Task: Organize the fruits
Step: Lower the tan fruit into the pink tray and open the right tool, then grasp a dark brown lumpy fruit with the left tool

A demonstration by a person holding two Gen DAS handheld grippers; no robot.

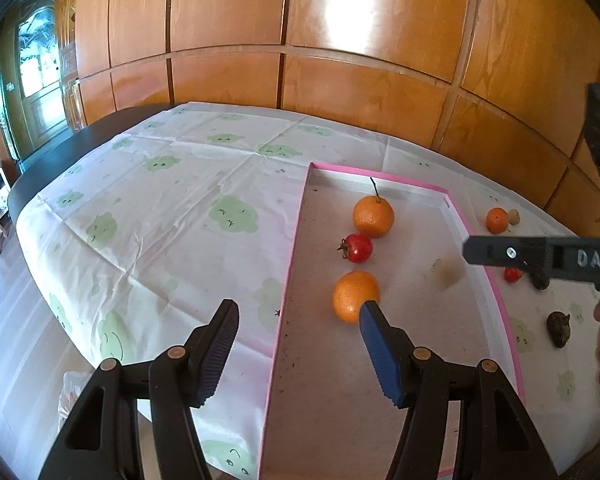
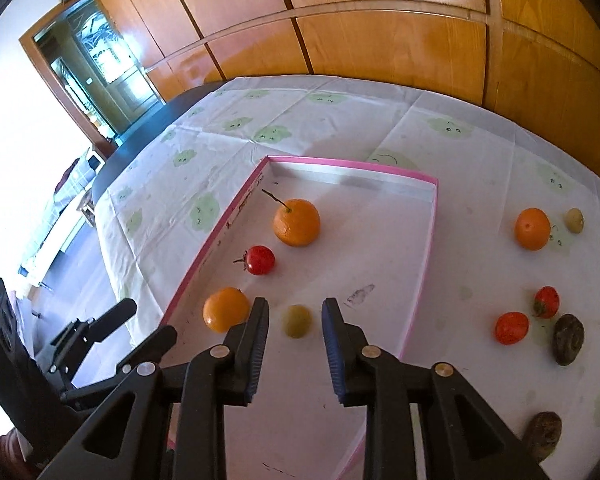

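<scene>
A pink-rimmed tray (image 1: pixel 296 236) (image 2: pixel 430 248) lies on the table. In it are an orange with a stem (image 1: pixel 373 216) (image 2: pixel 296 222), a red tomato (image 1: pixel 357 247) (image 2: pixel 261 260), a second orange (image 1: pixel 354 296) (image 2: pixel 225 309) and a small blurred yellow-green fruit (image 1: pixel 447 271) (image 2: pixel 296 321). My left gripper (image 1: pixel 300 316) is open and empty over the tray's left rim. My right gripper (image 2: pixel 295 310) is open, with the blurred fruit showing between its fingertips, apart from them; it also shows in the left wrist view (image 1: pixel 540 258).
Right of the tray on the cloth lie an orange (image 2: pixel 533 228) (image 1: pixel 497 220), a small pale fruit (image 2: pixel 575 220), two red tomatoes (image 2: pixel 511 328) (image 2: pixel 547 301) and two dark brown fruits (image 2: pixel 567 339) (image 2: pixel 544 434). A wooden wall stands behind the table.
</scene>
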